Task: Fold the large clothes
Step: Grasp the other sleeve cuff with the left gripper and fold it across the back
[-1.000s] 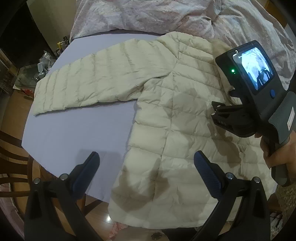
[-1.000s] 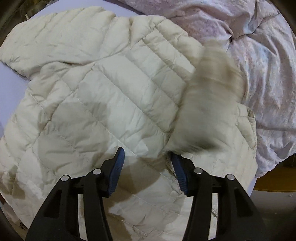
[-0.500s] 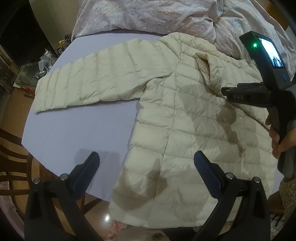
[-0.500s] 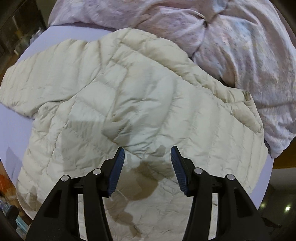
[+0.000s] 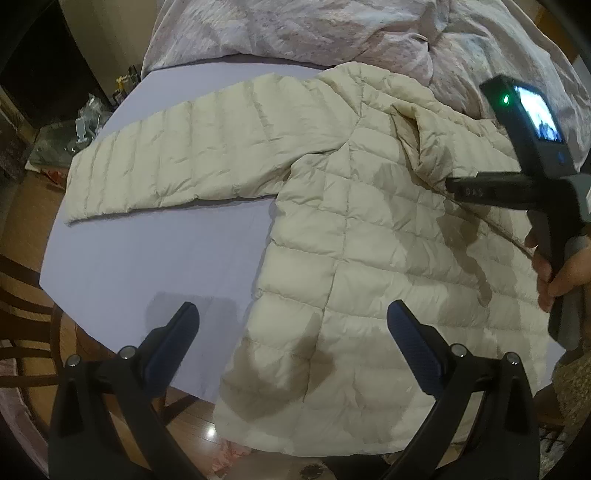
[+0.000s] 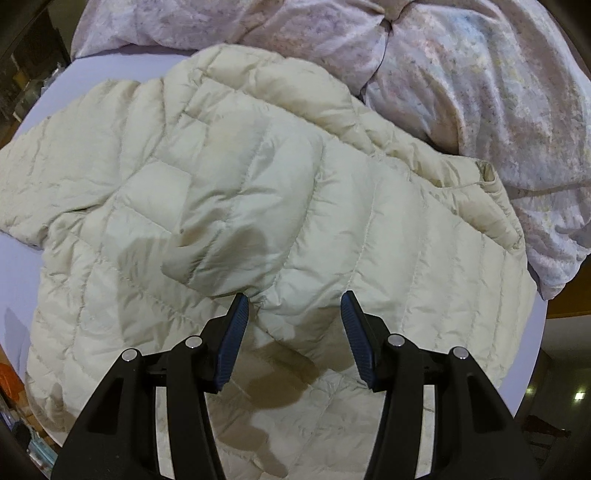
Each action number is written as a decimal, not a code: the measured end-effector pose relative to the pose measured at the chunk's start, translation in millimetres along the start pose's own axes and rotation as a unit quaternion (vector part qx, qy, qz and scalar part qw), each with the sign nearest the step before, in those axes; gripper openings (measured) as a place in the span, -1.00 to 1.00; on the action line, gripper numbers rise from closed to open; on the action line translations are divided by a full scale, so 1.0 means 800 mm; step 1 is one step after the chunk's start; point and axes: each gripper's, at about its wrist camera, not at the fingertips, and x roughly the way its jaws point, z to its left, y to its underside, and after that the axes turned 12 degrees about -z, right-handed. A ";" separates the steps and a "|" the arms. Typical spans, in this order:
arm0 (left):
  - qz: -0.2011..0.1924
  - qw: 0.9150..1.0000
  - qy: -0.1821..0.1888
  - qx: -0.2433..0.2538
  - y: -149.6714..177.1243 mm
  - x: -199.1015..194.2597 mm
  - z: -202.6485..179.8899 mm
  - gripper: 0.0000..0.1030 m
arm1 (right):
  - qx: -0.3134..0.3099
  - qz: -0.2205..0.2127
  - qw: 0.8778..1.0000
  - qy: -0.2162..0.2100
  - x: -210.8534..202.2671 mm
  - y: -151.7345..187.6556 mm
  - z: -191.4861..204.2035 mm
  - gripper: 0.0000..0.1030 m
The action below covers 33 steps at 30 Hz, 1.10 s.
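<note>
Sprawling quilted cream puffer jacket [image 5: 354, 236] on smooth lavender tabletop [image 5: 155, 258].

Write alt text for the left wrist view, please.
A cream puffer jacket lies flat on a lavender table, one sleeve stretched out left. The open left gripper hovers over its hem; the right gripper hangs over the folded-in side.

Cream quilted puffer jacket [image 5: 362, 236] lies spread flat on the lavender sheet [image 5: 155, 266], collar toward the rumpled floral duvet [image 5: 332, 29]. One sleeve [image 5: 177, 155] stretches straight out sideways across the sheet. The other sleeve [image 6: 236, 206] is folded in over the body, cuff resting mid-torso. The hem hangs just past the near edge. Fabric looks puffy, lightly wrinkled.
</note>
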 end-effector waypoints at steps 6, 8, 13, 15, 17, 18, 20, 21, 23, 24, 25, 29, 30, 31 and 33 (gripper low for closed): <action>0.013 0.999 0.010 -0.045 -0.006 0.010 0.028 0.95 | 0.000 0.033 0.999 -0.002 0.038 0.004 0.005 0.10; 0.018 0.997 0.009 -0.070 -0.011 0.017 0.047 0.95 | 0.005 0.034 0.999 -0.004 0.042 0.003 0.003 0.14; 0.019 0.992 -0.003 -0.126 -0.024 0.037 0.099 0.95 | 0.017 0.048 0.999 -0.014 0.054 -0.003 -0.011 0.32; 0.013 0.991 -0.001 -0.134 -0.029 0.044 0.116 0.95 | 0.023 0.049 0.998 -0.016 0.060 -0.005 -0.022 0.41; 0.013 0.988 -0.013 -0.151 -0.034 0.051 0.137 0.95 | 0.031 0.053 0.998 -0.018 0.066 -0.009 -0.032 0.48; 0.019 0.987 -0.017 -0.160 -0.036 0.056 0.146 0.95 | 0.033 0.055 0.998 -0.018 0.069 -0.013 -0.038 0.53; 0.032 0.982 -0.025 -0.183 -0.038 0.065 0.166 0.95 | 0.036 0.057 0.998 -0.019 0.075 -0.019 -0.050 0.59; 0.035 0.980 -0.029 -0.196 -0.040 0.069 0.177 0.95 | 0.036 0.057 0.998 -0.019 0.078 -0.020 -0.053 0.60; 0.036 0.976 -0.035 -0.212 -0.044 0.076 0.196 0.95 | 0.036 0.057 0.998 -0.018 0.074 -0.020 -0.057 0.61; 0.033 0.975 -0.040 -0.218 -0.047 0.080 0.207 0.95 | 0.035 0.058 0.998 -0.017 0.075 -0.022 -0.059 0.61; 0.033 0.974 -0.043 -0.220 -0.049 0.083 0.212 0.95 | 0.035 0.058 0.998 -0.016 0.075 -0.021 -0.058 0.62; 0.034 0.967 -0.036 -0.250 -0.062 0.102 0.242 0.95 | 0.034 0.062 0.997 -0.014 0.079 -0.019 -0.058 0.64; 0.033 0.964 -0.034 -0.260 -0.065 0.107 0.249 0.91 | 0.035 0.062 0.997 -0.013 0.076 -0.016 -0.053 0.64; 0.033 0.960 -0.029 -0.276 -0.068 0.113 0.260 0.78 | 0.034 0.061 0.997 -0.012 0.073 -0.016 -0.049 0.64; 0.037 0.952 -0.018 -0.305 -0.070 0.123 0.275 0.62 | 0.034 0.060 0.998 -0.011 0.069 -0.014 -0.044 0.64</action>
